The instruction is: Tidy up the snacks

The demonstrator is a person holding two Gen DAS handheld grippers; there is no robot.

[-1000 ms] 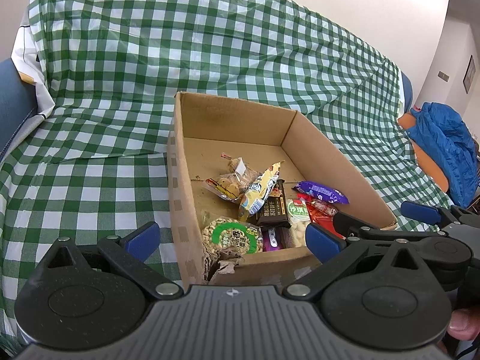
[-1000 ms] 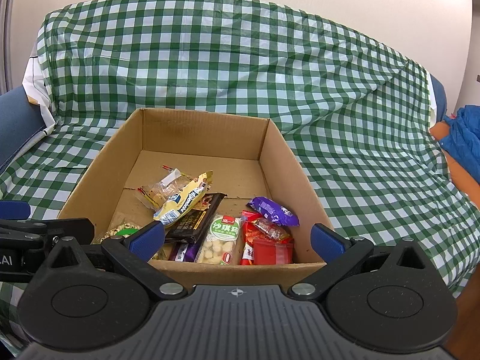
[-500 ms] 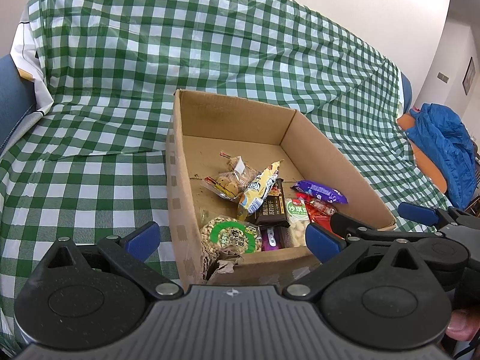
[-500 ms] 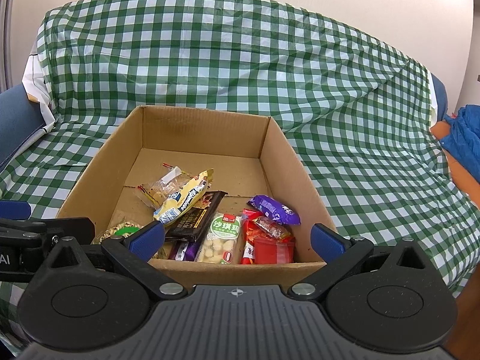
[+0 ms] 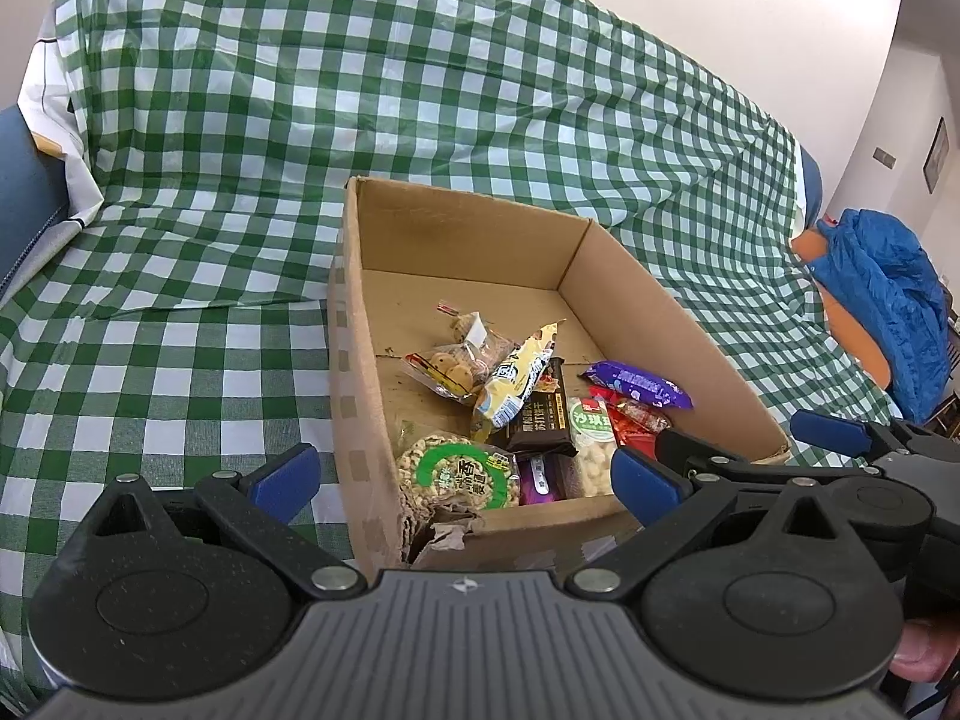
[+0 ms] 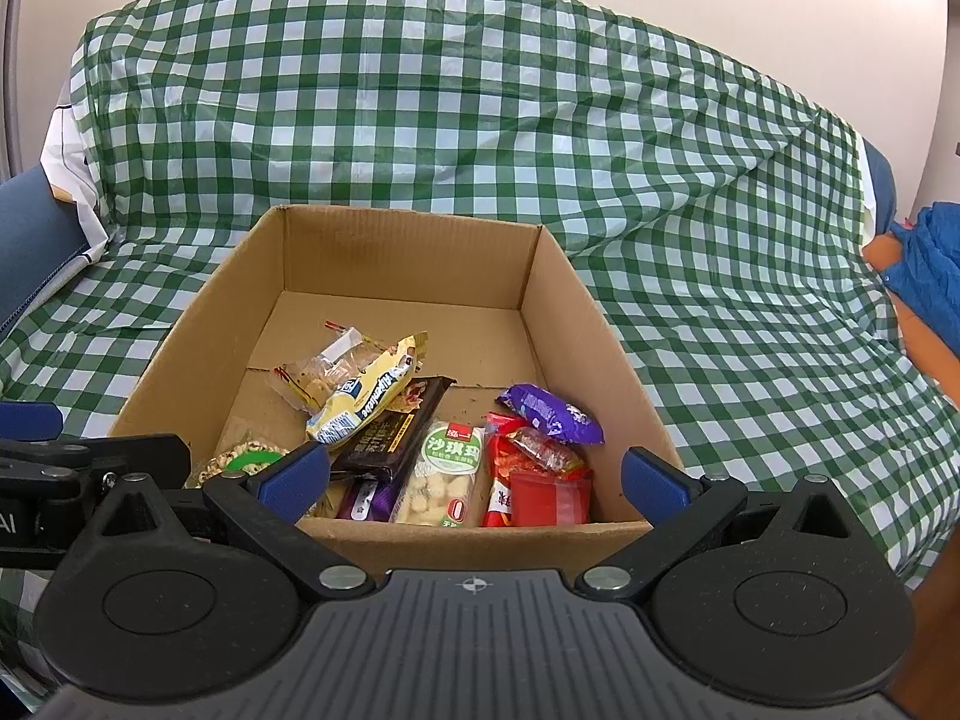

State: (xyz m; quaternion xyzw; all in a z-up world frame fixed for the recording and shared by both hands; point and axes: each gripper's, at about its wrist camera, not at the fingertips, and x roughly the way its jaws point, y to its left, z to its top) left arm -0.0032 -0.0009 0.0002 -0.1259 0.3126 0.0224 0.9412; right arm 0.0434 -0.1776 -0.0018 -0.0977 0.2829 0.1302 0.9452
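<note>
Together, the left gripper [image 5: 462,480] and right gripper [image 6: 474,477] hover wide apart, empty, just before the cardboard box [image 6: 408,252] of snack packets [image 6: 450,468].

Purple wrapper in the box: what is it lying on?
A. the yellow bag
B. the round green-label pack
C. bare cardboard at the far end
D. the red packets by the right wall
D: the purple wrapper rests atop the red packets near the box's right wall.
</note>
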